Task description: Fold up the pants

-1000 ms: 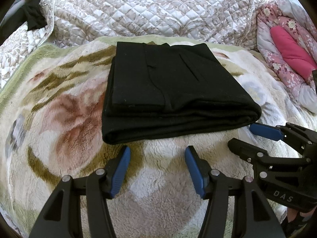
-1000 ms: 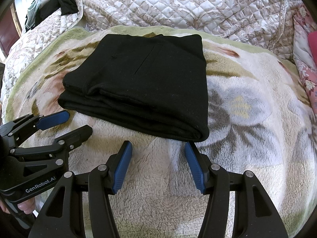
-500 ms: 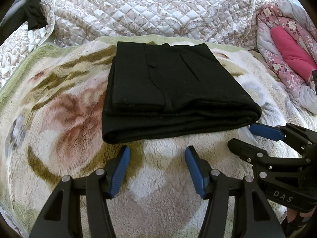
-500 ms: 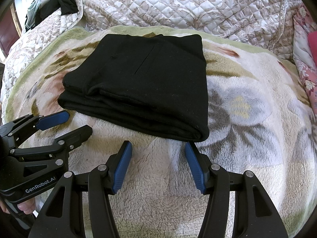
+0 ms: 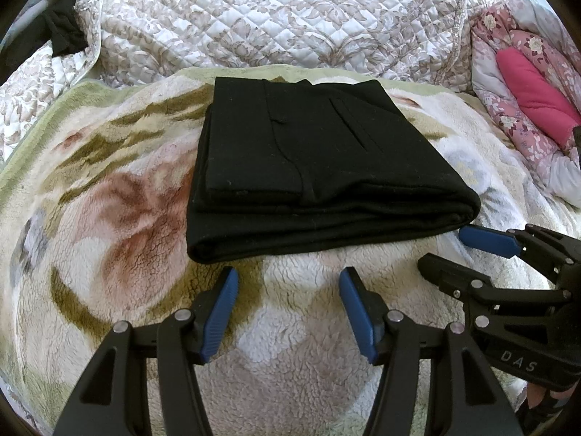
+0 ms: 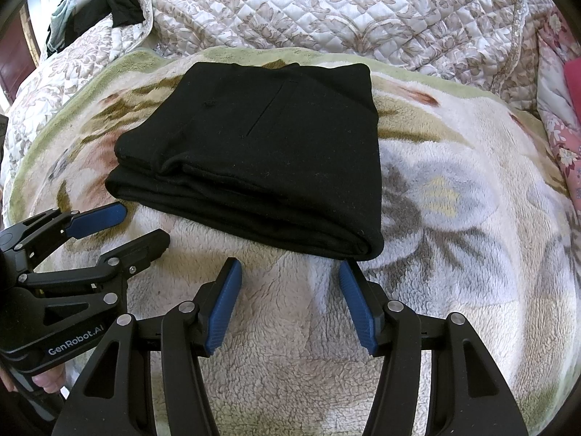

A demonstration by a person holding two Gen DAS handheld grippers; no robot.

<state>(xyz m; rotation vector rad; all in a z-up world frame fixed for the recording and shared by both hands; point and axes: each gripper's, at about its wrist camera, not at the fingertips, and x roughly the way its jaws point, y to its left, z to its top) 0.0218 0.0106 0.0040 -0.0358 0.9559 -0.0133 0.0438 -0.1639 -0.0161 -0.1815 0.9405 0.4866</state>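
Two tongs hovered over the bed, the left tongs (image 5: 288,283) and the right tongs (image 6: 290,272), each with two blue ribbed pads on black plastic arms, both released and holding nothing. One pair of black pants (image 5: 312,167) lay folded into a thick, soft rectangle on one fluffy flowered blanket (image 5: 109,218), just beyond the pads. One quilted, diamond-stitched cover (image 5: 272,18) lay behind.
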